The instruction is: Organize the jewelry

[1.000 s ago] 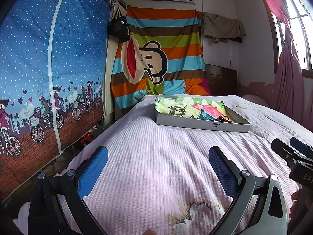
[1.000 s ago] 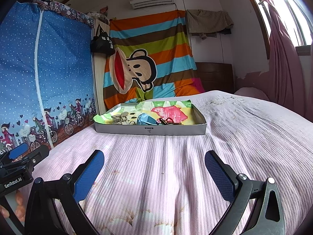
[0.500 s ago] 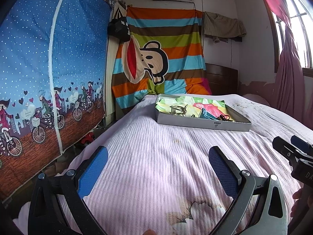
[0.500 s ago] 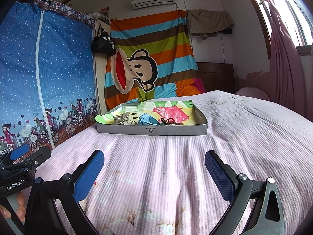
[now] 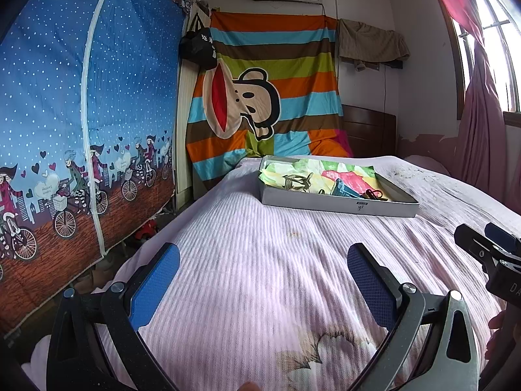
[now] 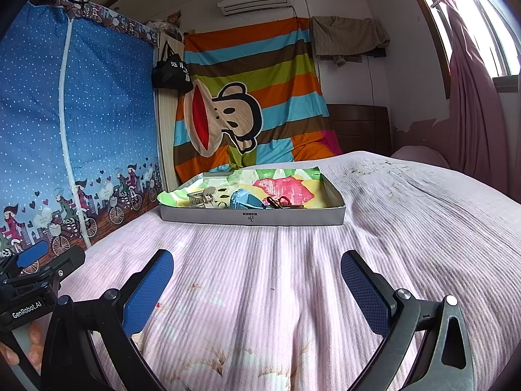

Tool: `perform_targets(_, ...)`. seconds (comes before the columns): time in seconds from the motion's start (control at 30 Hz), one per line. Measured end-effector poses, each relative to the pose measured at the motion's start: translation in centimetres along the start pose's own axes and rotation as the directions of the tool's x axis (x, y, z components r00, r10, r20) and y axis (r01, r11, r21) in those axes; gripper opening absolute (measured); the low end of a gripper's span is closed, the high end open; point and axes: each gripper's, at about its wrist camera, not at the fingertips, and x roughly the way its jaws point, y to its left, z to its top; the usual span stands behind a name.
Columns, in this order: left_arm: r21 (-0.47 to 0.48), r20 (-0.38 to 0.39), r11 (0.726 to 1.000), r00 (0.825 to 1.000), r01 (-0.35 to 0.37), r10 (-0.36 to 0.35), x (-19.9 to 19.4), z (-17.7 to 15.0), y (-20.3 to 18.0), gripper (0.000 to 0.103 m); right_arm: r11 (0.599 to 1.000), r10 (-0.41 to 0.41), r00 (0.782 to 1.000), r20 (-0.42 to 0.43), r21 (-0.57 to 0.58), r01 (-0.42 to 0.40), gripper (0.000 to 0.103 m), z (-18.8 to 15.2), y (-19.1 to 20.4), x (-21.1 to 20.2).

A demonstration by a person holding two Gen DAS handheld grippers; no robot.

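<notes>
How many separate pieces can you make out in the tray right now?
4, possibly more hidden. In the grey tray: a beige claw-like clip at left, a small ring-like piece beside it, a blue item mid-tray, and dark red-black pieces to its right, too tangled to separate.

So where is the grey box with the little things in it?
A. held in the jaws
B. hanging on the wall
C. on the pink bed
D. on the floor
C: the grey box sits flat on the pink bed, well ahead of both the left gripper and the right gripper, whose jaws are open and empty.
</notes>
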Motion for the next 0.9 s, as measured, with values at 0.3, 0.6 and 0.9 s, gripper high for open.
perform_targets(0.3, 0.004, 0.004, 1.000, 1.000, 0.000, 0.000, -0.07, -0.22, -0.08, 0.101, 1.000, 0.000, 1.000, 0.000, -0.001, 0.000, 0.103, 0.03, 0.03, 0.00)
perform_targets(0.6, 0.004, 0.003, 1.000, 1.000, 0.001, -0.001, -0.15, -0.26, -0.05, 0.101, 1.000, 0.000, 1.000, -0.001, -0.001, 0.000, 0.103, 0.01, 0.03, 0.02)
perform_targets(0.9, 0.005, 0.001, 1.000, 1.000, 0.001, -0.001, -0.18, -0.20, 0.04, 0.101, 1.000, 0.001, 1.000, -0.002, -0.002, -0.001, 0.103, 0.01, 0.04, 0.05)
